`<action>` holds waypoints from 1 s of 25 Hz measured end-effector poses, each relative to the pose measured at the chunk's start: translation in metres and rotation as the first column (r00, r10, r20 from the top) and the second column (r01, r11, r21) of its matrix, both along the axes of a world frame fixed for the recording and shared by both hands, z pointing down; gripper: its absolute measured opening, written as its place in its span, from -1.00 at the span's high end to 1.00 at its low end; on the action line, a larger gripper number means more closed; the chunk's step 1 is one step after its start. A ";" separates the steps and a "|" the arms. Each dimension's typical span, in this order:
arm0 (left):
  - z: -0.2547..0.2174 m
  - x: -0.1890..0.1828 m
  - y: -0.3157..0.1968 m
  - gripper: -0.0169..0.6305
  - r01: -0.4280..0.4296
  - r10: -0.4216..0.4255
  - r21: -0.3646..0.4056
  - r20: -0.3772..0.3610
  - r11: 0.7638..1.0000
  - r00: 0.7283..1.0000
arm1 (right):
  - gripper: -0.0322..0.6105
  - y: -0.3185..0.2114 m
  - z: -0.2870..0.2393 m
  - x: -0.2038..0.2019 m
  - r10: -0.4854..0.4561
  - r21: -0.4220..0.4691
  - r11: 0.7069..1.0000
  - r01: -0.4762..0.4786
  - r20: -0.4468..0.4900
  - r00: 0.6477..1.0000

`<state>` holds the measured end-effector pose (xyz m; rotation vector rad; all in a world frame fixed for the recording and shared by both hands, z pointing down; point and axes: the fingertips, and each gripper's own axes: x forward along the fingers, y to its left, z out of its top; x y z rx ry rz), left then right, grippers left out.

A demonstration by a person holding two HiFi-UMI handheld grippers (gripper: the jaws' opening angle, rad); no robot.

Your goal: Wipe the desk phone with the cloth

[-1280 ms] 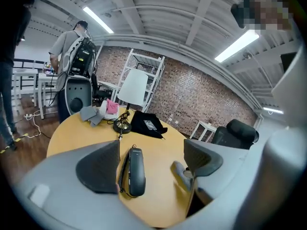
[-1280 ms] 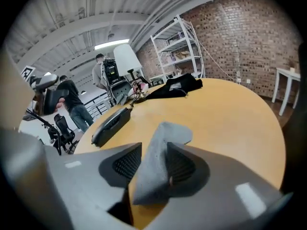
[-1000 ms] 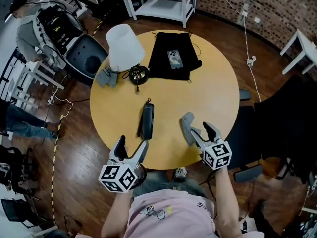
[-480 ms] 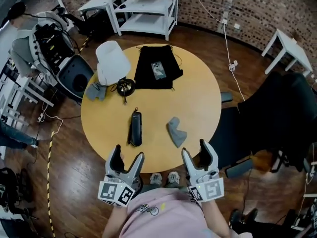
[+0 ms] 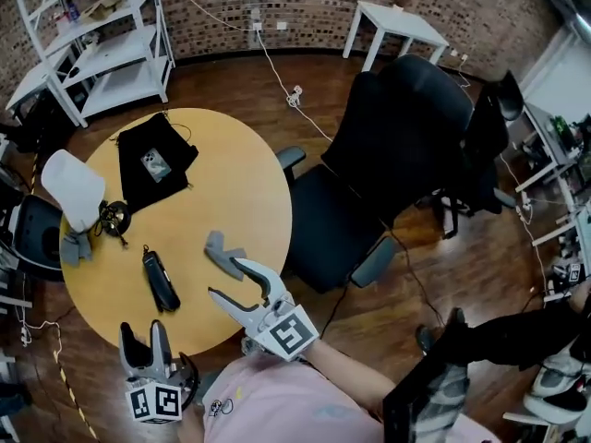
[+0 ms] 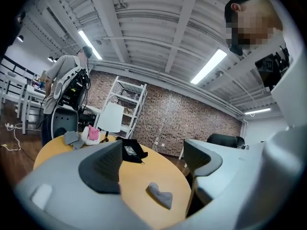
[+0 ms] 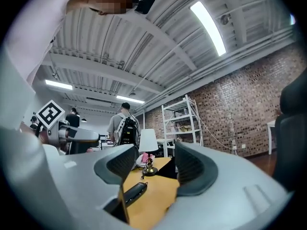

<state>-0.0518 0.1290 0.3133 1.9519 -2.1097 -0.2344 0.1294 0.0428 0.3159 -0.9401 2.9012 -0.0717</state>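
Observation:
The black desk phone handset (image 5: 161, 281) lies on the round yellow table (image 5: 231, 183), near its front edge. A crumpled grey cloth (image 5: 222, 250) lies loose to the right of it. My right gripper (image 5: 224, 278) hovers open just in front of the cloth with nothing between its jaws; its own view shows the handset (image 7: 134, 191) ahead and low. My left gripper (image 5: 143, 332) is held open off the table's front edge, close to my body. In the left gripper view the cloth (image 6: 159, 194) lies on the table beyond the empty jaws.
A black bag (image 5: 152, 164) with a smartphone on it lies at the table's far side. A white lamp (image 5: 76, 187) and small grey cloths (image 5: 72, 245) sit at the left edge. A black office chair (image 5: 388, 155) stands right of the table. White shelving (image 5: 83, 44) and a white side table (image 5: 397, 21) stand behind.
The right gripper let go of the cloth, which now lies on the table. Both grippers drew back toward my body. The head view swung right, putting the table at the left.

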 end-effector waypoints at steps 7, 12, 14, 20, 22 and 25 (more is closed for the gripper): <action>-0.004 -0.001 0.001 -0.32 -0.019 0.019 0.014 0.015 1.000 1.000 | 0.07 0.001 -0.001 -0.003 0.004 -0.008 1.000 -0.004 0.018 1.000; -0.002 -0.005 0.008 -0.32 0.002 -0.002 -0.002 0.001 1.000 1.000 | 0.07 0.002 0.002 -0.006 -0.003 -0.020 1.000 0.003 0.011 1.000; -0.001 -0.006 0.010 -0.32 0.009 -0.009 -0.003 0.004 1.000 1.000 | 0.07 0.003 0.004 -0.007 -0.009 -0.022 1.000 0.009 0.008 1.000; 0.001 -0.008 0.015 -0.32 0.020 -0.020 -0.002 0.011 1.000 1.000 | 0.07 0.006 0.004 -0.009 -0.034 -0.037 0.999 0.035 0.037 0.999; 0.002 -0.008 0.018 -0.32 0.030 -0.030 -0.006 0.005 1.000 1.000 | 0.07 0.008 0.004 -0.009 -0.038 -0.042 0.998 0.040 0.055 0.998; 0.002 -0.006 0.020 -0.32 0.037 -0.037 -0.005 0.004 0.999 0.999 | 0.07 0.010 0.004 -0.009 -0.045 -0.035 0.998 0.047 0.053 0.998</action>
